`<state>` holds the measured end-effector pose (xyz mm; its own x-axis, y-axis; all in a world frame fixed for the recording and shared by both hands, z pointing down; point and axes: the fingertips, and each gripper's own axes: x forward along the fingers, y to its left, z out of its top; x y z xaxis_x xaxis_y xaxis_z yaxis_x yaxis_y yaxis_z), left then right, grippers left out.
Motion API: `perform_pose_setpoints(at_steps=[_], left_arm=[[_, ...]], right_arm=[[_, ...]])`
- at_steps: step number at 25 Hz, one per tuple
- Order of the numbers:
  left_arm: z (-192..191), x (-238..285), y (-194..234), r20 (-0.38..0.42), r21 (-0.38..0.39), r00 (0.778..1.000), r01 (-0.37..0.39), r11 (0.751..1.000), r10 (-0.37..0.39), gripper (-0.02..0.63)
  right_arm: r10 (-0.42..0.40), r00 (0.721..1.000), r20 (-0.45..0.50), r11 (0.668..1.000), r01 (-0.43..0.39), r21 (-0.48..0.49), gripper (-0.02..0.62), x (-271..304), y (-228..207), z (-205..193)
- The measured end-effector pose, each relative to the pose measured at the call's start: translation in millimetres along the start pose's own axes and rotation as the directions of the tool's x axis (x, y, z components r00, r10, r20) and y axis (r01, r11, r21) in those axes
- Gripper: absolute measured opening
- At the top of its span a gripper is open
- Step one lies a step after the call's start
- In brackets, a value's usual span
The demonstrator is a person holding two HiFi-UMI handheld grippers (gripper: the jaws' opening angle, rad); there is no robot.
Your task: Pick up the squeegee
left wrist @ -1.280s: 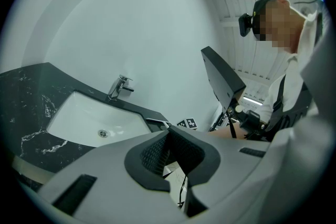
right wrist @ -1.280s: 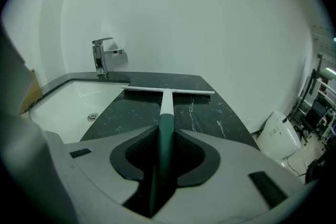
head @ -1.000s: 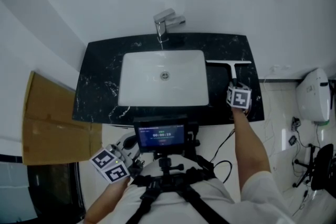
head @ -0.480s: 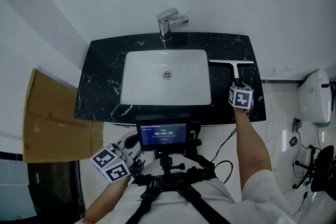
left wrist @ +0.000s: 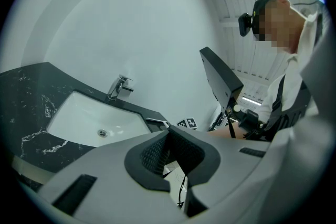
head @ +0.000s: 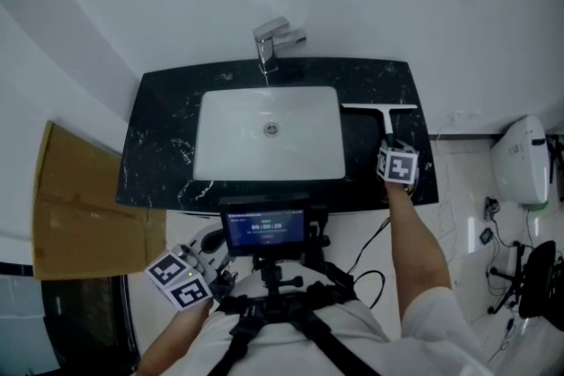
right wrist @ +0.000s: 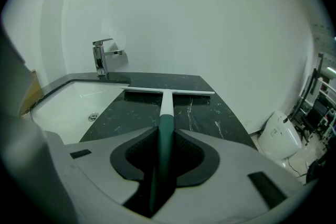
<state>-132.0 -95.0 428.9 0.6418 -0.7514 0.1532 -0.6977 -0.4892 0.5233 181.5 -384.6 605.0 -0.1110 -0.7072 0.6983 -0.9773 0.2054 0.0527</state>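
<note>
Squeegee handle end hidden in right tongs, clamped on green grip; white T-blade on black marbled surface. Left tongs together.

Bathroom — white basin in black marble counter, chrome tap

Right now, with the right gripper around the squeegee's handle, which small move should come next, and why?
Probably lift the right gripper straight up a little. Its fingers are shut on the green handle of the squeegee, while the white blade seems to lie on the black countertop beside the sink. The grasp looks done, and only the lift is left.
</note>
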Motion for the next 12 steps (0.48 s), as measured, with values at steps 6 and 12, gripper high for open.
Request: perform_pose_setpoints(at_steps=[6, 12], left_arm=[[0.1, 4.1, 0.3, 0.0, -0.002, 1.0, 0.01, 1.0, -0.01, -0.003], [0.0, 3.6, 1.0, 0.004, -0.001, 1.0, 0.009, 1.0, -0.009, -0.003]], right_arm=[[-0.034, 0.999, 0.032, 0.999, 0.034, -0.008, 0.084, -4.2, -13.7, 9.2], [-0.039, 0.998, 0.042, 0.999, 0.04, -0.006, 0.084, -3.9, -16.8, 10.7]])
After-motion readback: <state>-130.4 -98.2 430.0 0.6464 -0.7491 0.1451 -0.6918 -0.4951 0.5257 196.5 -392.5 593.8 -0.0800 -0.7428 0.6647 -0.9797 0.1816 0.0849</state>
